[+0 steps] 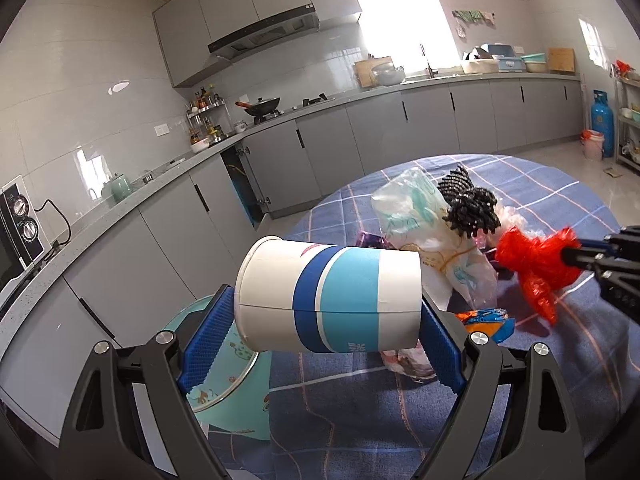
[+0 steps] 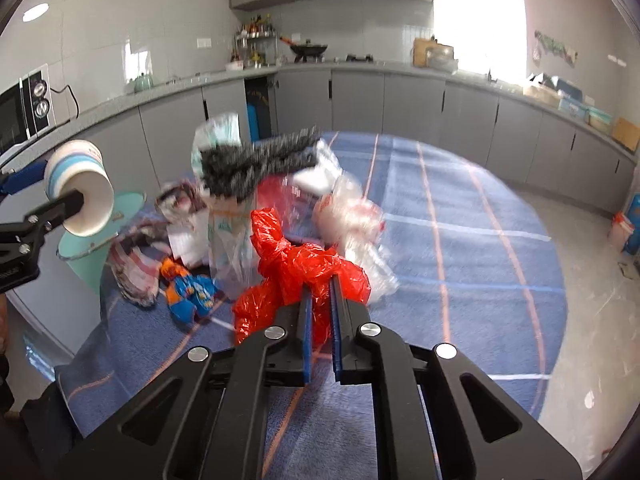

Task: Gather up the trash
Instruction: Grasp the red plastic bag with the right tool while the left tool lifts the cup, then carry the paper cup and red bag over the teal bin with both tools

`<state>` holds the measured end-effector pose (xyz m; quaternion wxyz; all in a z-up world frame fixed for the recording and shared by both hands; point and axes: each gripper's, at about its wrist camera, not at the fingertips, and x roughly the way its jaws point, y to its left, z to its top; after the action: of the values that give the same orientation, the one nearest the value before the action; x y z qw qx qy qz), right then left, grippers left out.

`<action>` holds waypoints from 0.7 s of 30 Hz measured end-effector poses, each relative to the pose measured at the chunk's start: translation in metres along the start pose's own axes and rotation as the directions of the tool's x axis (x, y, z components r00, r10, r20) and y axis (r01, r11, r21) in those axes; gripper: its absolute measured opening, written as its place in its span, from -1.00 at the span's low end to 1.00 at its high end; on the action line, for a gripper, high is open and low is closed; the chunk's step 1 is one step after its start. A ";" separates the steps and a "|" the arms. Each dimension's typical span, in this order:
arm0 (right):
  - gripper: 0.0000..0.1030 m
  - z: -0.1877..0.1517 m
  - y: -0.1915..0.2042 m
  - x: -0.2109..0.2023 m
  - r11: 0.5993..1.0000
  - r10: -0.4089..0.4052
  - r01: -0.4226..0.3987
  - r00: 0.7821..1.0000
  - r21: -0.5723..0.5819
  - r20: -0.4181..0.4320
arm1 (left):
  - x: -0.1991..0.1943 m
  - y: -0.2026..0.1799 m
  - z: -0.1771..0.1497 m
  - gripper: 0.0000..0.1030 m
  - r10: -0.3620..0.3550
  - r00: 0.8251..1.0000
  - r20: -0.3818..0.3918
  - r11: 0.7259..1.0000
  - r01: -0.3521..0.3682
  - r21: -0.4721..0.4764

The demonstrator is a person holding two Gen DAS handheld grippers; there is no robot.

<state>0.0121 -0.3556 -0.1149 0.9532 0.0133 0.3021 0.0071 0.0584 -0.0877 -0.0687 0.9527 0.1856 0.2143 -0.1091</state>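
My left gripper [image 1: 326, 312] is shut on a white paper cup with blue bands [image 1: 328, 300], held sideways between its blue pads; the cup hangs over the table's left edge, above a teal trash bin [image 1: 224, 368]. My right gripper [image 2: 320, 292] is shut on a crumpled red plastic bag [image 2: 296, 264], lifted a little off the blue checked tablecloth [image 2: 460, 240]. In the left wrist view that red bag [image 1: 532, 264] shows at the right gripper's tip [image 1: 572, 256]. The right wrist view shows the cup [image 2: 80, 192] at far left.
A heap of trash lies mid-table: a printed clear bag [image 1: 420, 216], a black mesh wad [image 1: 468, 204], an orange-blue wrapper [image 2: 188, 288], clear plastic [image 2: 352, 216]. Grey kitchen cabinets [image 1: 360, 140] run behind. A blue gas cylinder [image 1: 602, 120] stands at far right.
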 end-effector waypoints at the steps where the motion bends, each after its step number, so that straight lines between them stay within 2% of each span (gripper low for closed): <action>1: -0.85 0.002 -0.001 -0.005 1.000 -0.003 0.003 1.000 0.001 0.013 | -0.001 0.000 0.001 0.66 0.000 1.000 0.004 1.000 0.000 -0.001; 8: -0.85 0.021 -0.004 -0.035 1.000 -0.016 0.015 0.994 0.015 0.108 | -0.007 0.006 0.004 0.66 0.028 0.999 0.020 0.999 -0.028 -0.023; 21: -0.85 0.059 0.017 -0.027 0.999 0.034 -0.035 0.983 0.000 0.180 | -0.006 0.044 0.009 0.66 0.107 0.994 0.023 0.991 -0.105 -0.088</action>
<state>0.0234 -0.3407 -0.0506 0.9763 0.0205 0.2145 0.0220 0.0688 -0.0509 -0.0454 0.9672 0.1535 0.1955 -0.0515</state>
